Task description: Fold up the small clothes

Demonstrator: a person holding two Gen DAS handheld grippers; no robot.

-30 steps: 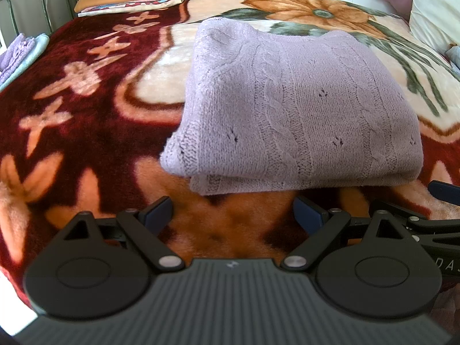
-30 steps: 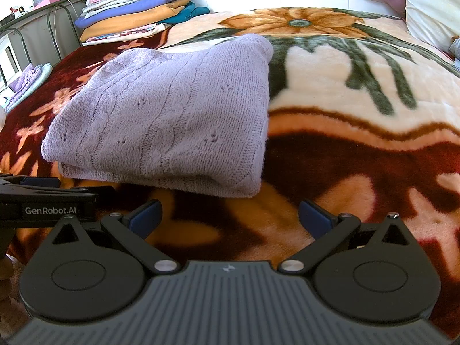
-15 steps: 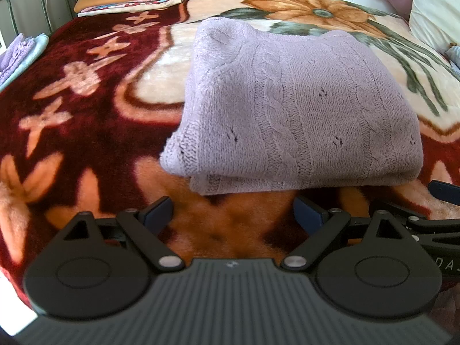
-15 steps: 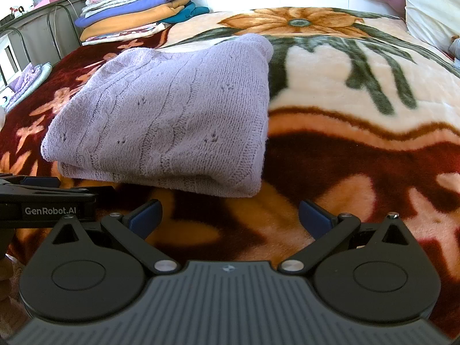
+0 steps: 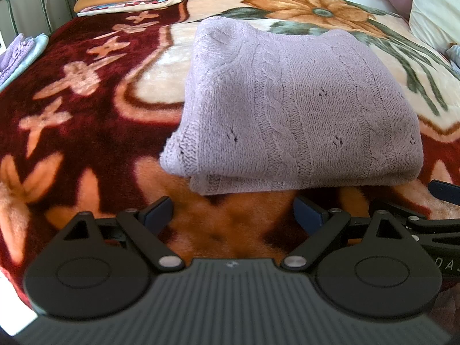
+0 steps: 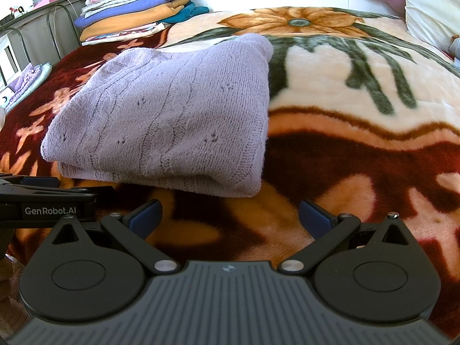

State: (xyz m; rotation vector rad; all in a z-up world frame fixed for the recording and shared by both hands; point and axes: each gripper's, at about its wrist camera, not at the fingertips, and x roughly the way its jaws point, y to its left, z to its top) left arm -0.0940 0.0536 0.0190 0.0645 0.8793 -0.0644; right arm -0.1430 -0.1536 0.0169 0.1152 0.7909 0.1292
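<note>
A lilac knitted sweater [image 5: 293, 109] lies folded in a neat rectangle on the flowered blanket; it also shows in the right wrist view [image 6: 169, 115]. My left gripper [image 5: 234, 212] is open and empty, just short of the sweater's near edge. My right gripper [image 6: 228, 215] is open and empty, near the sweater's near right corner. The right gripper's arm shows at the right edge of the left wrist view [image 5: 431, 221], and the left gripper's body at the left of the right wrist view [image 6: 46, 201].
The bed carries a red, orange and cream flowered blanket [image 5: 86, 100]. A stack of folded clothes [image 6: 135, 14] sits at the far left corner. A small lilac and blue pile [image 5: 20, 54] lies at the left edge. White pillows [image 6: 431, 3] stand at the far right.
</note>
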